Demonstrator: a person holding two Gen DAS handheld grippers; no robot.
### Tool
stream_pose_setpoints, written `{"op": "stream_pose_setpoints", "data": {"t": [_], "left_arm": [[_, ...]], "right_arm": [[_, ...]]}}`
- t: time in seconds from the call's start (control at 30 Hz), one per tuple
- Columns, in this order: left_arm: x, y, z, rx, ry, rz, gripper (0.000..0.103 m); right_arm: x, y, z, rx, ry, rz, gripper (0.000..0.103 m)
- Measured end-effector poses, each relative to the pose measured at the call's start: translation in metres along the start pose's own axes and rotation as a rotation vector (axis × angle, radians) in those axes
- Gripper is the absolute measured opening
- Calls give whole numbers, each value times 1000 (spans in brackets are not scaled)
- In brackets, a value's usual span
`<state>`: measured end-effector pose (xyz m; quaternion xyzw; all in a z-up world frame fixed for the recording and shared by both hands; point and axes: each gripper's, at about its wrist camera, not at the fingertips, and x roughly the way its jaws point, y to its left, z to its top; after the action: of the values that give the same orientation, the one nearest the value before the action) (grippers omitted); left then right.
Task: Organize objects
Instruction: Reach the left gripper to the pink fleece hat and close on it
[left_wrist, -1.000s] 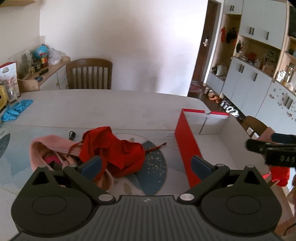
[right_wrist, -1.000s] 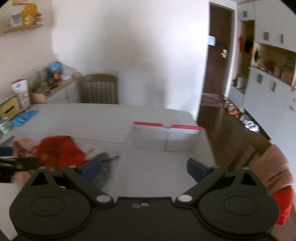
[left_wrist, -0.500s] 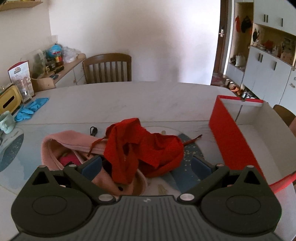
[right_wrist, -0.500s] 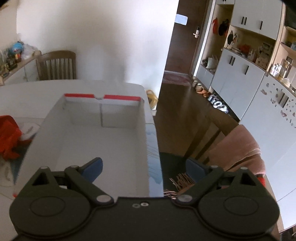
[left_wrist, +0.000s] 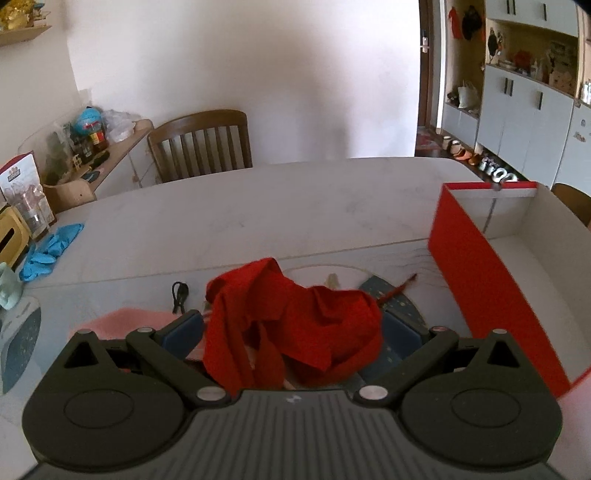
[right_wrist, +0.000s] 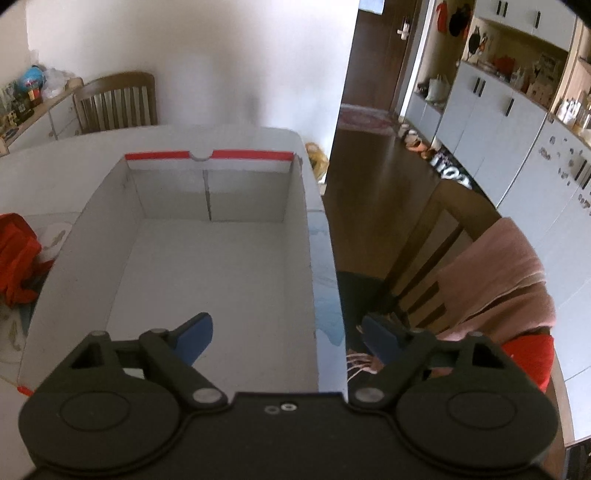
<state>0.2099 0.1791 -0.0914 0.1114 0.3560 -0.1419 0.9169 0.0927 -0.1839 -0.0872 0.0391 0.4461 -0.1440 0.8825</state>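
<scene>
- Left gripper (left_wrist: 291, 332) spread wide, released, blue pads flanking the crumpled red cloth (left_wrist: 295, 325), soft folds heaped on the pale marble bench (left_wrist: 258, 206).
- Rigid cardboard box (right_wrist: 221, 258), red outside and white inside, at three o'clock of it.
- Right gripper (right_wrist: 286, 338) straddles the box's right wall, jaws just narrowing, unclenched.
</scene>
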Motion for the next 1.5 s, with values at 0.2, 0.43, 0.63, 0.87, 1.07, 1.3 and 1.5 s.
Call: {"op": "stream_pose_setpoints", "data": {"t": [0.2, 0.43, 0.63, 0.87, 1.07, 1.3, 1.5], "left_arm": [[27, 4, 11, 20, 38, -7, 103], [24, 30, 26, 19, 59, -29, 103], [-5, 98, 20, -71, 66, -9, 103], [-9, 154, -8, -118, 133, 54, 103], [1, 171, -22, -118, 180, 29, 102], [21, 187, -25, -146, 215, 14, 99], [32, 196, -26, -166, 239, -20, 77]], "right_arm": [[12, 1, 4, 27, 66, -16, 67], [22, 5, 5, 18, 106, -60, 23], [26, -2, 7, 36, 122, -80, 8], [27, 1, 6, 1, 120, -94, 8], [29, 6, 8, -20, 125, -112, 8], [28, 14, 9, -65, 139, -113, 7], [27, 25, 6, -126, 135, -129, 7]]}}
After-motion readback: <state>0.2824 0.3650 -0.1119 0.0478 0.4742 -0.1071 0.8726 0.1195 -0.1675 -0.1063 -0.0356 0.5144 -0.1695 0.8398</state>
